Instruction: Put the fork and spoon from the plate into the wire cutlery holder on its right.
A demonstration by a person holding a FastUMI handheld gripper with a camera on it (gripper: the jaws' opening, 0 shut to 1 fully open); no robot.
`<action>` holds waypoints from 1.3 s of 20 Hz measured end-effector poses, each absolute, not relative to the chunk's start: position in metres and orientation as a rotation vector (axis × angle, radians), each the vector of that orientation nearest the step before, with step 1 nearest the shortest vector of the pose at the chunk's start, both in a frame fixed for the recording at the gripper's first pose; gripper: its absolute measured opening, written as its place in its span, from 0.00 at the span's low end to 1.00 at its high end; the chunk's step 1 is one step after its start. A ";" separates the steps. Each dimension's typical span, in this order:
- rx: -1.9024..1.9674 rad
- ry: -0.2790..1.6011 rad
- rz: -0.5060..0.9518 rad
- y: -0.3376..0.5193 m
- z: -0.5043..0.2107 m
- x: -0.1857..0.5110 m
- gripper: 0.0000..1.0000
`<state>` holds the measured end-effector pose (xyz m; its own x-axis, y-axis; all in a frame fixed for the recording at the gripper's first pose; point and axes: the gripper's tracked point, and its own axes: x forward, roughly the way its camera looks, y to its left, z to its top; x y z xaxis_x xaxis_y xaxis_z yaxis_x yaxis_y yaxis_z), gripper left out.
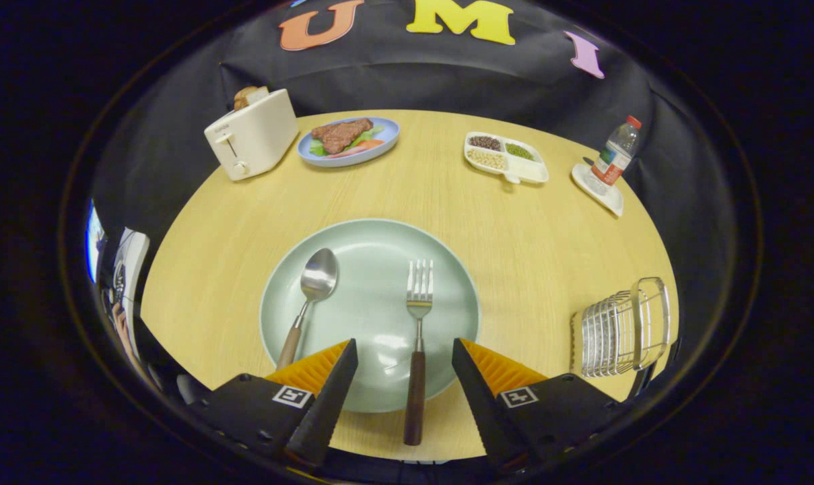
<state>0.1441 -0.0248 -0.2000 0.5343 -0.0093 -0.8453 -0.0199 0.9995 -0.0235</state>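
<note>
Above plate (373, 236) | claw (404, 353) fingers apart, straddling fork (417, 337) handle | spoon (309, 296) lies left

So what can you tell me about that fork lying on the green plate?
The fork looks like shiny metal with four tines and a dark brown, wood-like handle. It lies flat, tines pointing away from the gripper, its head resting on the pale green plate and its handle crossing the near rim onto the table. It sits between the open fingers, neither touching it. The spoon lies apart, to its left.
</note>
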 end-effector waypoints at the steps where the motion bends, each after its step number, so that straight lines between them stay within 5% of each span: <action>1: -0.027 1.029 0.005 -0.025 -0.202 0.143 0.84; 12: -0.012 1.152 -0.053 -0.028 -0.232 0.152 0.37; 14: 0.003 1.160 -0.051 -0.027 -0.223 0.150 0.13; 16: 0.001 1.164 -0.046 -0.026 -0.224 0.148 0.07; 26: 0.030 1.089 -0.037 -0.041 -0.190 0.137 0.03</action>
<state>0.1371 -0.0414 -0.1903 0.4626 -0.0150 -0.8865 0.0448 0.9990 0.0065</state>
